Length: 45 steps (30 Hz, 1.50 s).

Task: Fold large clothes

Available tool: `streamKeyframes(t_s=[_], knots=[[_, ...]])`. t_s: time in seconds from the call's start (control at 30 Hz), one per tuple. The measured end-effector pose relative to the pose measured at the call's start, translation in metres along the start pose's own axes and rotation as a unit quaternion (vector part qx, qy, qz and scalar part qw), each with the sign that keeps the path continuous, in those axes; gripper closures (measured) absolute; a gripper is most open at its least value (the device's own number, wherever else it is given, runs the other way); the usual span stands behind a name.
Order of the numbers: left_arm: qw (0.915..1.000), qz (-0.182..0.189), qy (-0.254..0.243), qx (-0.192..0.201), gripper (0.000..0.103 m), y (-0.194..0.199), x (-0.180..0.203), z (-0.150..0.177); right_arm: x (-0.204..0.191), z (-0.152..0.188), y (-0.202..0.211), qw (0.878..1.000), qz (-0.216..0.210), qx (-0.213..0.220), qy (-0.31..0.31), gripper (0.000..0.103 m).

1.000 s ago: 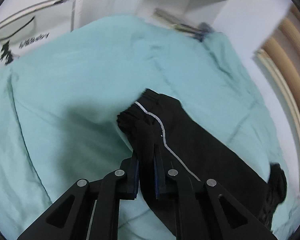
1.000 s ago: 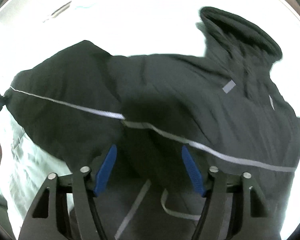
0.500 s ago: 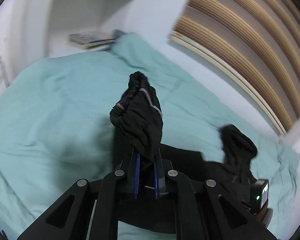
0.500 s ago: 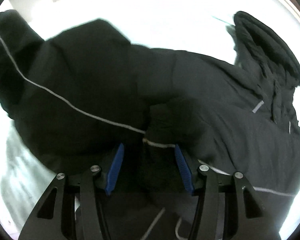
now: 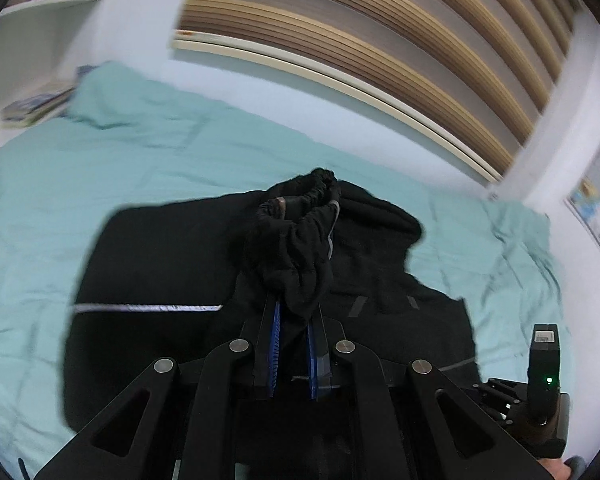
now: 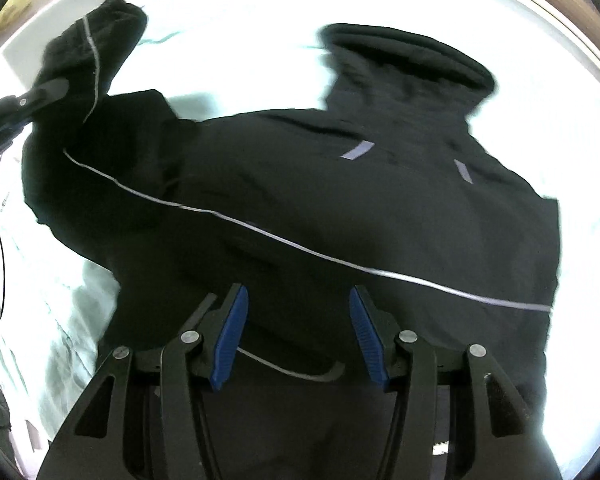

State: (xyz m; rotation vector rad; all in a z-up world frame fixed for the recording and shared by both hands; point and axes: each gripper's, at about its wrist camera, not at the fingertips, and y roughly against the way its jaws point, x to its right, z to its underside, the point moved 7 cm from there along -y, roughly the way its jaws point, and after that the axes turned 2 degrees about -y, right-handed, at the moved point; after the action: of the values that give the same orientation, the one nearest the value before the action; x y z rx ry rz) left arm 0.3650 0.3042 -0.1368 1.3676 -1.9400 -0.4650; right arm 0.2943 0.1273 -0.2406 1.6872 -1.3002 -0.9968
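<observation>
One black jacket (image 5: 172,264) lies on one bed (image 5: 100,160) under a teal cover. One sleeve cuff (image 5: 300,204) of it is raised, with its elastic edge bunched. Two tools show: the left tool (image 5: 294,320) and the right tool (image 6: 296,312), each with two blue pads. Across the jacket's back run one long reflective stripe (image 6: 284,240) and two short reflective marks (image 6: 358,149). One stack of books (image 5: 36,104) sits on one shelf (image 5: 40,12).

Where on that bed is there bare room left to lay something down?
Bare green sheet lies left of the black jacket, and more to its right, below the slatted headboard. The middle is crowded: jacket, raised sleeve.
</observation>
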Motion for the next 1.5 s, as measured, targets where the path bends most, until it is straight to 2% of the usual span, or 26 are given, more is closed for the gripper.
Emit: streamKeyframes(t_s=[0.17,0.33,0.43,0.63,0.77,0.87,0.93,0.97,1.03,1.1,1.13,1.17,1.27,1.37,1.5], knots=[[0.9978,0.048,-0.038,-0.024,0.092,-0.034,0.076,0.007,0.063,0.015,0.016,0.999,0.012,0.004,-0.052,0.046],[0.9903,0.100,-0.074,-0.063,0.092,-0.075,0.153,0.026,0.116,0.030,0.022,0.995,0.022,0.005,-0.096,0.046],[0.9816,0.129,-0.104,-0.096,0.092,-0.101,0.204,0.049,0.144,0.040,0.025,0.992,0.029,0.004,-0.121,0.046],[0.9625,0.164,-0.114,-0.183,0.092,-0.171,0.263,0.113,0.197,0.061,0.018,0.985,0.042,-0.013,-0.165,0.046],[0.9473,0.159,-0.097,-0.261,0.090,-0.213,0.267,0.164,0.226,0.075,0.012,0.981,0.045,-0.030,-0.189,0.046],[0.9440,0.170,-0.070,-0.274,0.088,-0.215,0.259,0.173,0.242,0.081,0.010,0.978,0.043,-0.034,-0.203,0.046],[0.9378,0.197,-0.051,-0.281,0.075,-0.210,0.257,0.170,0.251,0.081,0.010,0.976,0.034,-0.033,-0.213,0.045],[0.9310,0.217,-0.035,-0.291,0.071,-0.208,0.256,0.168,0.252,0.080,0.009,0.975,0.029,-0.032,-0.217,0.045],[0.9202,0.245,-0.006,-0.305,0.052,-0.200,0.250,0.164,0.253,0.073,0.008,0.973,0.007,-0.029,-0.227,0.045],[0.9145,0.260,0.020,-0.309,0.043,-0.188,0.244,0.159,0.252,0.062,0.010,0.973,-0.008,-0.022,-0.230,0.045],[0.9134,0.262,0.027,-0.310,0.042,-0.184,0.242,0.157,0.251,0.058,0.012,0.973,-0.013,-0.018,-0.229,0.045],[0.9134,0.265,0.032,-0.307,0.042,-0.176,0.240,0.154,0.248,0.053,0.013,0.974,-0.019,-0.014,-0.227,0.045],[0.9220,0.265,0.036,-0.280,0.042,-0.149,0.229,0.139,0.239,0.043,0.012,0.974,-0.041,-0.005,-0.224,0.032],[0.9373,0.245,0.037,-0.245,0.042,-0.123,0.208,0.121,0.233,0.038,-0.002,0.971,-0.067,-0.010,-0.230,0.030],[0.9601,0.191,0.048,-0.198,0.042,-0.094,0.160,0.091,0.229,0.031,-0.031,0.963,-0.087,-0.025,-0.253,0.030]])
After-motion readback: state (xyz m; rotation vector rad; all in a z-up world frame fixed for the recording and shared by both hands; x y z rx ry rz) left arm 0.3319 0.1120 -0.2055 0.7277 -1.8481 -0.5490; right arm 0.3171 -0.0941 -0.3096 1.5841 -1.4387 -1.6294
